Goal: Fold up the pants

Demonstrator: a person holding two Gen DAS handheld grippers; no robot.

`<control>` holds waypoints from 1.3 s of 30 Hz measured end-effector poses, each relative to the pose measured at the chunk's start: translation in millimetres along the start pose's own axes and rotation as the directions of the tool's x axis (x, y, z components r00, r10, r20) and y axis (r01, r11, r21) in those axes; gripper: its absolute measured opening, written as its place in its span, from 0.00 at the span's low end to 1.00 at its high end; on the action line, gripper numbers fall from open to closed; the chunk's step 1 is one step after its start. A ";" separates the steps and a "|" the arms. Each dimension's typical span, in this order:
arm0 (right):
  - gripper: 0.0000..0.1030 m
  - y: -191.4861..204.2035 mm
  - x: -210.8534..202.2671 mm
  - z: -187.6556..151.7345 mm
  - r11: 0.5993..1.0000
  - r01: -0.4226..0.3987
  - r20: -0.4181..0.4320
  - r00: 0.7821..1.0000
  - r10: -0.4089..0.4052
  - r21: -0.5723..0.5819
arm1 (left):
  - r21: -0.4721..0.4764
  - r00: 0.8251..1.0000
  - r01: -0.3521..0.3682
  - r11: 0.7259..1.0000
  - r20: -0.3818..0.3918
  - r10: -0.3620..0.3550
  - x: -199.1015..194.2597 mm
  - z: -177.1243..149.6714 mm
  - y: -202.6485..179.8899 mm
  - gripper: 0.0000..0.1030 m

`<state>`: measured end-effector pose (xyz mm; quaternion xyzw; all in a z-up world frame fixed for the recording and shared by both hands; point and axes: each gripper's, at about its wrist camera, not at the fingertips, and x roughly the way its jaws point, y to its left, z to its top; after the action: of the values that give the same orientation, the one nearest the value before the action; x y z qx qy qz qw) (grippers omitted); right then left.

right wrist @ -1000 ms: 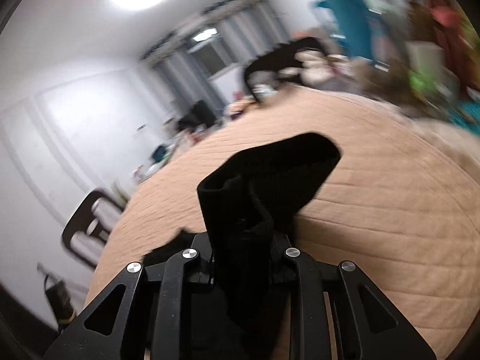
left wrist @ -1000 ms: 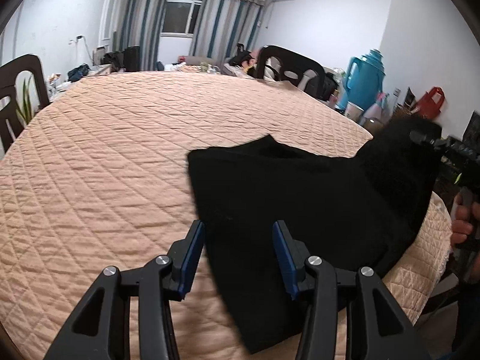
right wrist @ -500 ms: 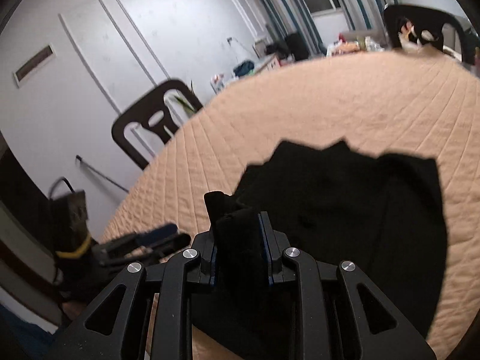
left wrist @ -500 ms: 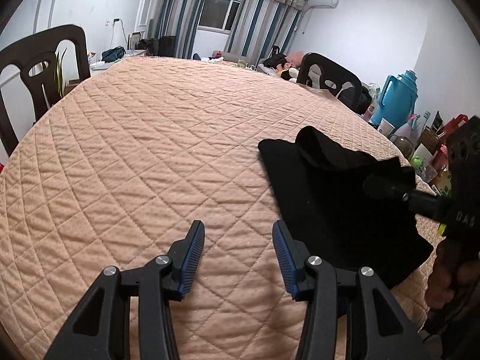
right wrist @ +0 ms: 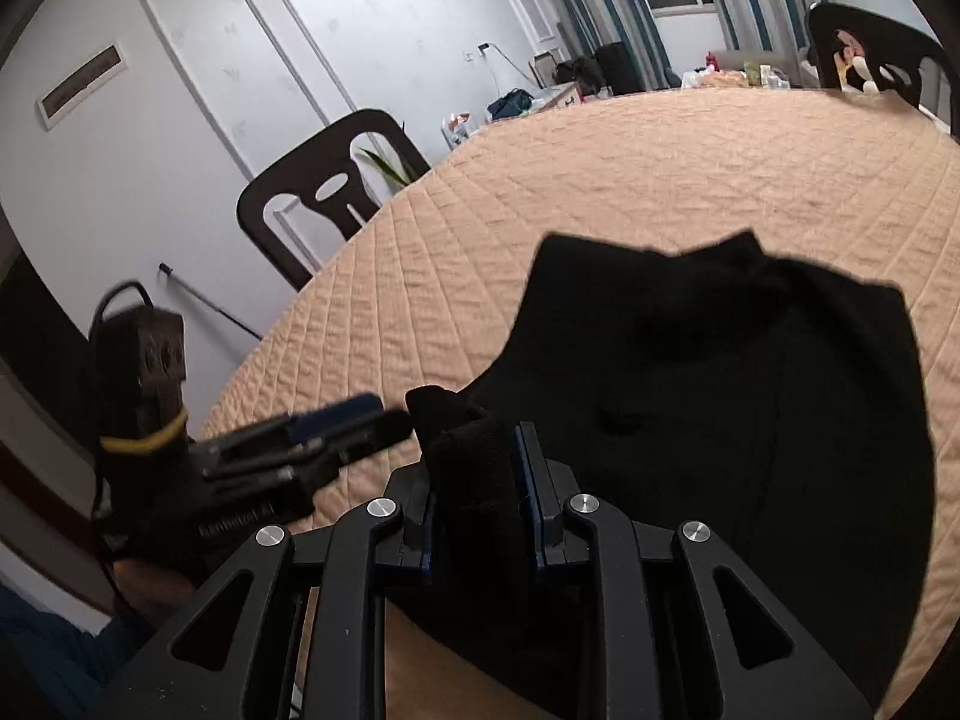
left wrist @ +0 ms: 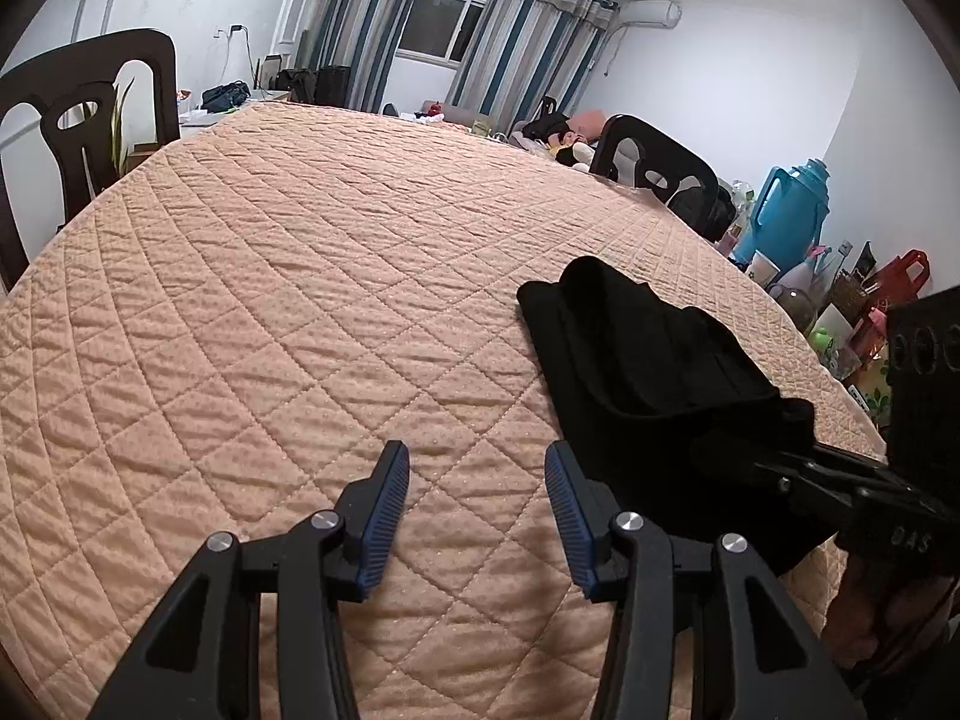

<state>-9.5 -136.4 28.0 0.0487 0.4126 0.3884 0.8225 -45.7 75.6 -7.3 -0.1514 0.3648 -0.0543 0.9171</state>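
Fold step in hand: black pants (right wrist: pixel 708 420) lie bunched at the near edge of the quilted table (left wrist: pixel 270 300).
Right gripper (right wrist: pixel 480 480) clamps a pants edge; left gripper (left wrist: pixel 477 498) hangs spread, empty, over the quilt. Next, probably: left takes the free edge.

The surface under me was a broad table covered with a peach quilted cloth (left wrist: pixel 288 324), stitched in a diamond pattern and slightly rumpled. On it lay the black pants (left wrist: pixel 648 372), bunched in a loose, partly folded heap toward three o'clock from my left wrist view, near the table's right edge. From my right wrist view the pants (right wrist: pixel 750 396) spread dark across the cloth from center toward four o'clock.
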 end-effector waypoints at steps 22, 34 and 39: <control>0.38 -8.5 -57.1 -4.6 0.996 0.005 0.158 0.987 0.008 -0.085 | 0.045 0.999 -0.014 0.999 0.044 0.012 -19.8 15.5 -17.7 0.48; 0.23 -37.6 -41.0 -13.2 0.995 0.072 0.063 0.996 -0.068 -0.061 | 0.180 0.995 0.090 0.980 0.036 -0.098 -1.8 45.8 -80.7 0.48; 0.23 -79.3 -52.7 15.3 0.976 0.217 0.105 0.970 -0.220 0.033 | 0.224 0.994 0.105 0.969 -0.001 -0.107 23.8 62.1 -101.0 0.48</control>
<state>30.1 -223.6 40.0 0.0326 0.3746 0.2880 0.8807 15.3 -10.4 52.0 -0.0665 0.3428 -0.1431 0.9261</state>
